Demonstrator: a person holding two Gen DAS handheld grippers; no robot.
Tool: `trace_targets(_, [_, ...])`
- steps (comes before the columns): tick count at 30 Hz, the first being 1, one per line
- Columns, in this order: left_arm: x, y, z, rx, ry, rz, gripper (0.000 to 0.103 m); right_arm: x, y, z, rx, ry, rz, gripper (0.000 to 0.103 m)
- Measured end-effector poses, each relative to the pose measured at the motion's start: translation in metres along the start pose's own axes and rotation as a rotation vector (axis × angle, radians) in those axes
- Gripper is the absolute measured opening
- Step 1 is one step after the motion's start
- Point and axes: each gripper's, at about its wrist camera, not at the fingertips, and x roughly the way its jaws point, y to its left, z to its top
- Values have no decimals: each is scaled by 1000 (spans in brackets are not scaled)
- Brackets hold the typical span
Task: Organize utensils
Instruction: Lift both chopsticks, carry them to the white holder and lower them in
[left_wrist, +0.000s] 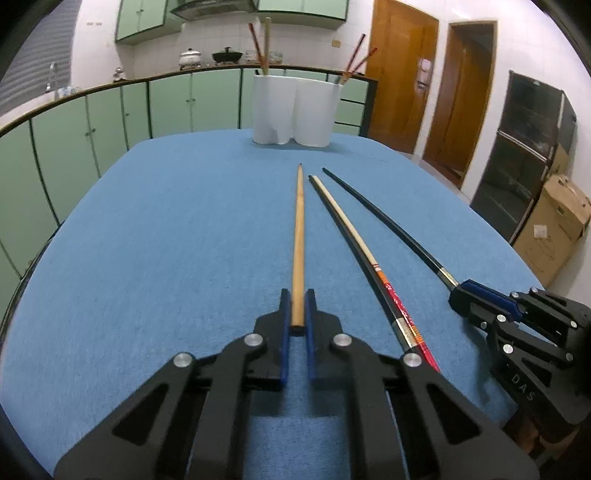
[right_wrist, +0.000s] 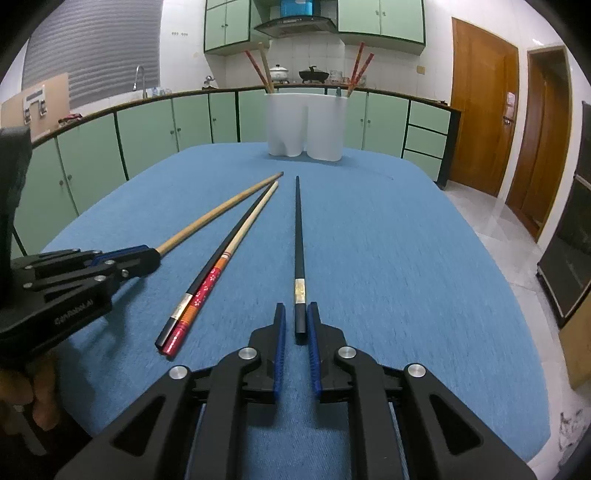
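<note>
Squarely between the blue pads of the left gripper (left_wrist: 297, 301) lies the thick end of a plain wooden chopstick (left_wrist: 298, 236); the fingers stand narrow, closed on that end, and the stick runs straight ahead from them along the blue tablecloth (left_wrist: 166, 240), its thin tip pointing at the white holder (left_wrist: 295, 110); the gripper tilts downward toward the cloth, its black linkage filling the lower part of the left wrist view. Likewise the right gripper (right_wrist: 297, 314) has its fingers drawn narrow about the butt of a black chopstick (right_wrist: 298, 229); the stick sits between the pads, closer to the right-hand one, and whether both pads press on it the right wrist view does not settle; a pale metallic band crosses the stick just ahead of the fingertips; this gripper too angles down at the table. Between the two held sticks lie a cream chopstick with a red and orange patterned end (right_wrist: 236, 243) and, touching it, a second black chopstick (right_wrist: 221, 251), both flat on the cloth and free of either gripper. At the far edge of the table stands the white holder, two-lobed, with red and pale sticks upright in each lobe; green cabinets (right_wrist: 147, 125) run behind it; at the lower left of the right wrist view a hand (right_wrist: 33, 391) grasps the left gripper's handle.
</note>
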Motion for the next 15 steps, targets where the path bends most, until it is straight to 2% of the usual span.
trace_targets(1, [-1, 1, -1, -17, -6, 18, 6, -1, 0, -1, 4, -1, -11, 6])
trace_targets(7, [-17, 1, -12, -91, -13, 87, 6, -4, -4, -4, 43, -6, -51, 7])
trace_targets(15, [-18, 3, -13, -93, 2, 69, 16, -4, -2, -4, 25, -8, -38, 8])
